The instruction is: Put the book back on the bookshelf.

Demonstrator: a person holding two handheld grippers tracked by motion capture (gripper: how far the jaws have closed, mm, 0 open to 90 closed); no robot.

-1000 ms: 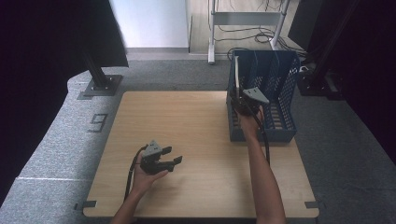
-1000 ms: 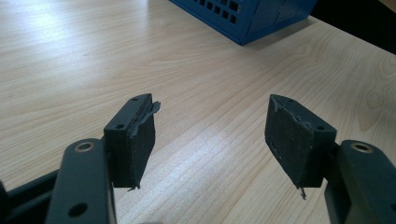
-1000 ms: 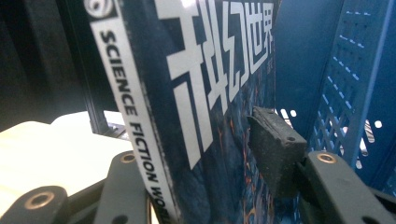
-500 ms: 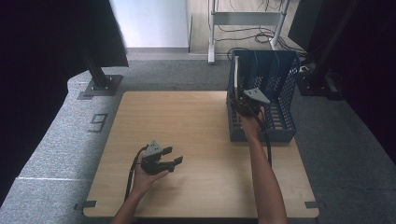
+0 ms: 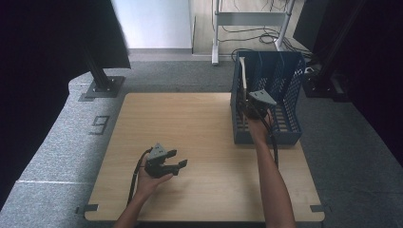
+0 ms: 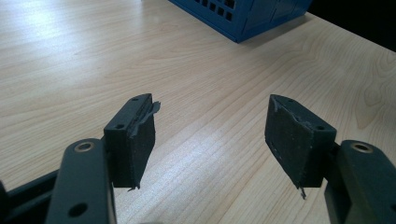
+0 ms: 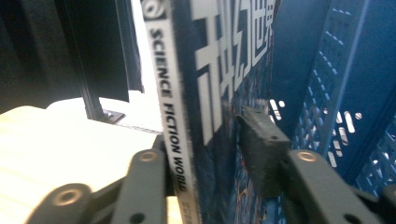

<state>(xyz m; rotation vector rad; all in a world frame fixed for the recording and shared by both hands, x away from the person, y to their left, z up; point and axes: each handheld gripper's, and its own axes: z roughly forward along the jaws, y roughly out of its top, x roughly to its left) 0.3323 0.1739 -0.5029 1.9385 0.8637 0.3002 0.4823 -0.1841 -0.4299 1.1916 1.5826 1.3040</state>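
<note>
Over the table [image 5: 209,123], right gripper [image 5: 251,105] outstretched at magazine [image 7: 205,93].

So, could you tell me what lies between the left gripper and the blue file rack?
Nothing: in the left gripper view, bare wooden table runs from the open left gripper up to the blue rack. The high view agrees.

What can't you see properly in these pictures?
- The book in the right gripper view: blurred, top and bottom cut off by the edges.
- The right gripper: its left pad hides behind the book's spine, so whether it presses is unclear.
- The blue rack in the high view: the hand hides the book's lower part.
</note>
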